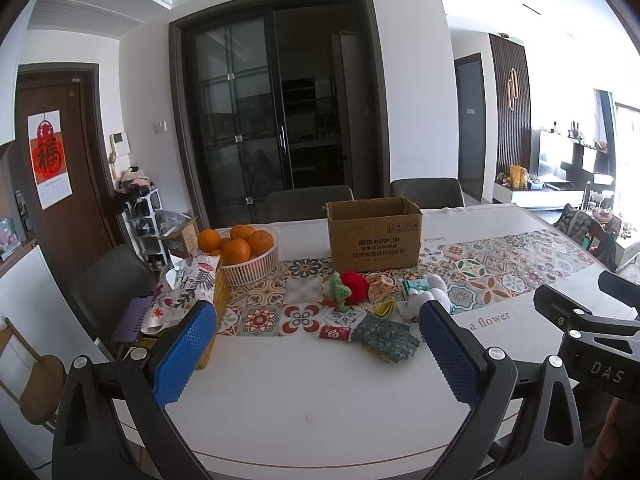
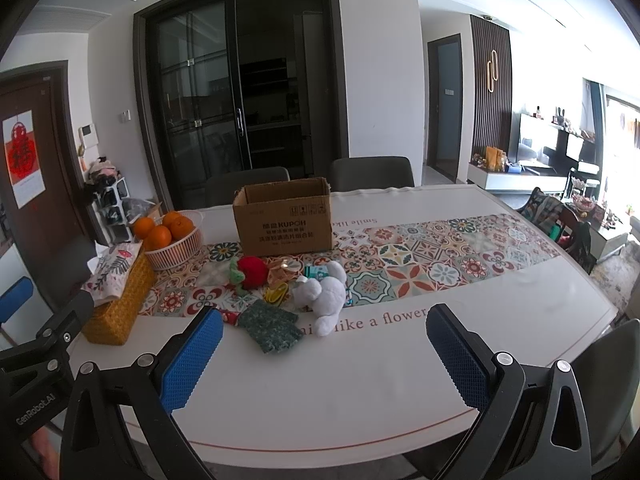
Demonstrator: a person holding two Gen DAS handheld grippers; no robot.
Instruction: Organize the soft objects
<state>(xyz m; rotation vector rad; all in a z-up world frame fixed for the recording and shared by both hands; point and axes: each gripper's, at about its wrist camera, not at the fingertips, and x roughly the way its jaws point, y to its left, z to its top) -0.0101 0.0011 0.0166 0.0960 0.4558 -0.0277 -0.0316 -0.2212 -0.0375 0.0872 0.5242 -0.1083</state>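
Note:
An open cardboard box (image 1: 374,234) (image 2: 283,219) stands on the patterned table runner. In front of it lies a pile of small things: a red and green plush (image 1: 349,288) (image 2: 250,272), a white plush animal (image 2: 325,294) (image 1: 424,294), a green scouring pad (image 1: 385,337) (image 2: 270,325), a yellow clip (image 2: 277,293) and small packets. My left gripper (image 1: 320,344) is open and empty, hovering above the white table in front of the pile. My right gripper (image 2: 324,346) is open and empty, also short of the pile.
A white basket of oranges (image 1: 248,254) (image 2: 174,242) stands left of the box. A yellow woven tissue box with a floral cloth (image 1: 192,300) (image 2: 120,300) sits at the table's left edge. Dark chairs (image 2: 372,174) stand behind the table. The table's front edge (image 2: 320,454) is near.

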